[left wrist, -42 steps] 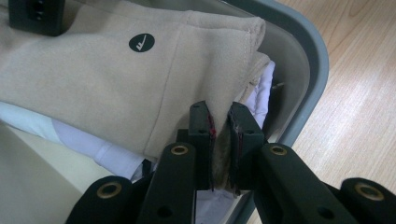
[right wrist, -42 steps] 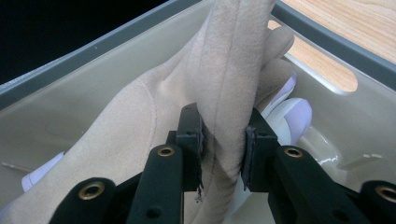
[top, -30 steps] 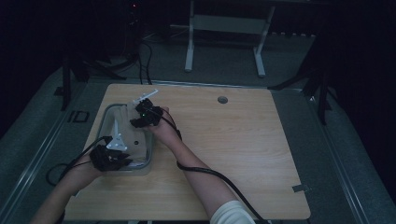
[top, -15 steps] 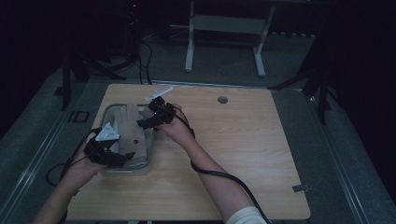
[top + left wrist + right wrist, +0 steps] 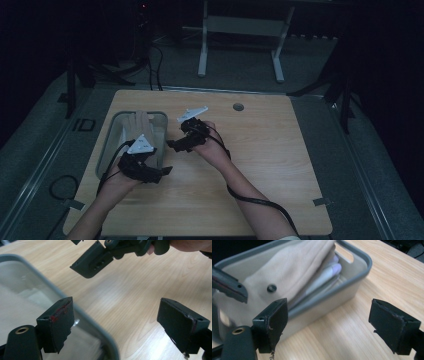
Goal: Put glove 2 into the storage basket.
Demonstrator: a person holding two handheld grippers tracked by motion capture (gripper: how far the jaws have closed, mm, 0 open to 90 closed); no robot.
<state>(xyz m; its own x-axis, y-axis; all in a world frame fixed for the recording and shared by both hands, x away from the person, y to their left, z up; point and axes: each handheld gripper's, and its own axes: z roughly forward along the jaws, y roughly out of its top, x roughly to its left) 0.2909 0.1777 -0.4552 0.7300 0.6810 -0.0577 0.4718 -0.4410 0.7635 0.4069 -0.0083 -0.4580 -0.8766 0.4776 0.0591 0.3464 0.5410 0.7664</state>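
Jaws of both grippers have just opened, empty, and drawn back from the bin (image 5: 107, 145) of folded cloth (image 5: 294, 272)

High view: fixed above the table's (image 5: 280, 165) near edge, looking forward and down, far enough to take in all four edges and the dark floor beyond. Left gripper view: close over the tub's (image 5: 82, 315) rim toward the table's middle, facing the right gripper (image 5: 100, 257). Right gripper view: close and low, facing the tub (image 5: 342, 290) at the left edge; all three share it.
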